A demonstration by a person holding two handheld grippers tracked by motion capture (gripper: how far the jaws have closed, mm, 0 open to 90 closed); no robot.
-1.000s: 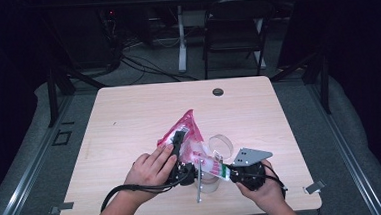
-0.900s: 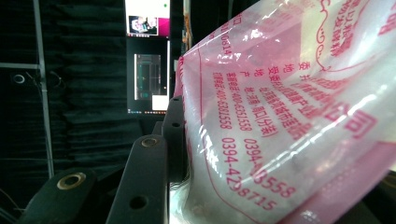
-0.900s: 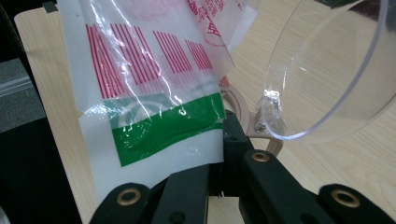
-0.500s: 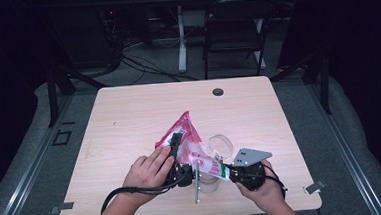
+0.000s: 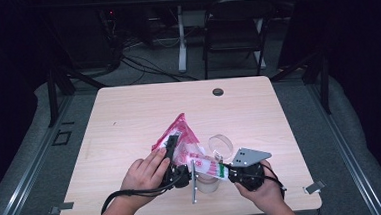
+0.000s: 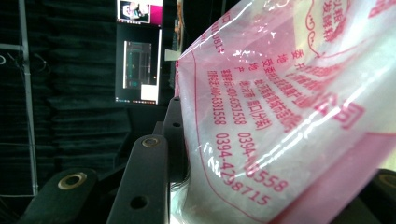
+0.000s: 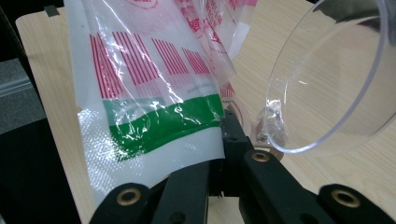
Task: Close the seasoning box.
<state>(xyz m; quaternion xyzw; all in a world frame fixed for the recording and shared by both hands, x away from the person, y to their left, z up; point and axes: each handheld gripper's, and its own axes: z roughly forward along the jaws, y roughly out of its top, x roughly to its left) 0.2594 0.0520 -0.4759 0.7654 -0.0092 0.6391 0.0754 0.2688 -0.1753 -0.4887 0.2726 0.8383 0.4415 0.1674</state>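
Position of the printed plastic bag (image 5: 183, 138): lower centre of the high view, raised off the wooden table (image 5: 129, 116) and stretched between your two grippers. Your left gripper (image 5: 174, 156) sits just left of centre near the bottom of that view; its jaws stand partly apart with the pink-and-white film of the bag (image 6: 289, 116) between them, and in the left gripper view the film lies against the inner face of the left-hand jaw. Whether both pads press on it cannot be told. Your right gripper (image 5: 227, 171) sits lower right of centre, its grey plate on top. In the right gripper view its jaws are drawn together on the bag's sealed edge (image 7: 154, 154), just below the green band, so that claw is gripping the bag. Clear plastic cup (image 5: 222, 145) lies tilted just beside the bag, above the right gripper; its rim (image 7: 327, 93) fills the upper right of the right gripper view.
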